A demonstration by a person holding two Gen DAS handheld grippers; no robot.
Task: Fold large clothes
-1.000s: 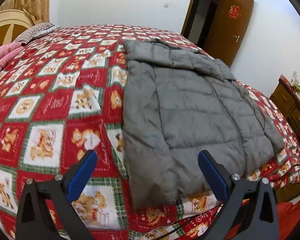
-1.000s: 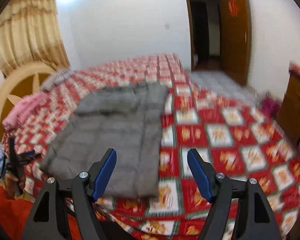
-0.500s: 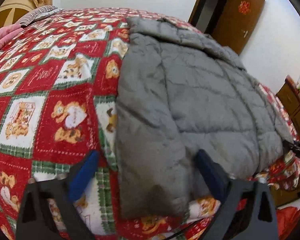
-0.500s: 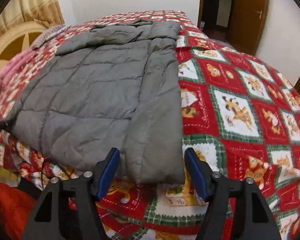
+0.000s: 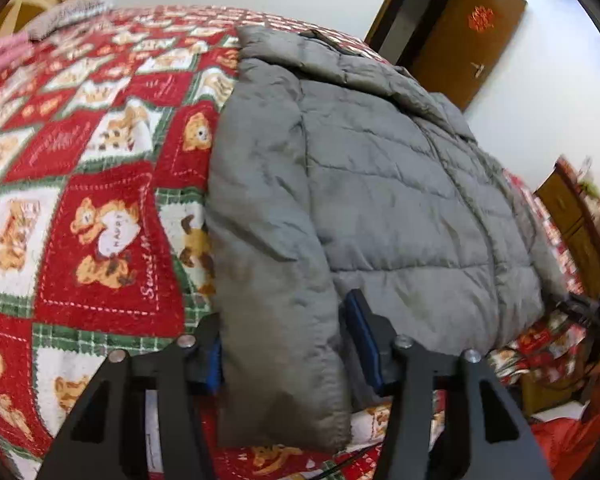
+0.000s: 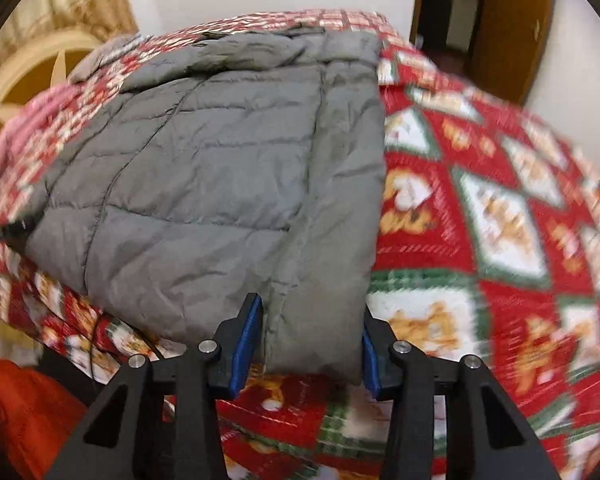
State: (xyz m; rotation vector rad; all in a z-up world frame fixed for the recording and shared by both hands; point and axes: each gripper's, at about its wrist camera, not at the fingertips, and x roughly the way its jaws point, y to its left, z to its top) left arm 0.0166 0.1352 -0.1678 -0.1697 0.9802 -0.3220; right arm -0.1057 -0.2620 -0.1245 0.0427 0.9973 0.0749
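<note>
The left gripper has its two blue-padded fingers set either side of a sleeve cuff of the grey padded jacket, pads against the fabric, so it grips that cuff; the right gripper likewise has its two blue pads closed narrowly on the other sleeve cuff, one pad at each side of it; two grippers, two sleeves, one in each. There is one jacket; it lies flat, front up with its zip line showing, on the bed, its hem and both cuffs at the near edge of the bed and its collar toward the far edge; both sleeves lie straight along its sides. One bedspread, red with bear squares, covers the bed; one pink bundle sits at its far left corner; one brown door stands open beyond; one wooden cabinet stands at the right.
</note>
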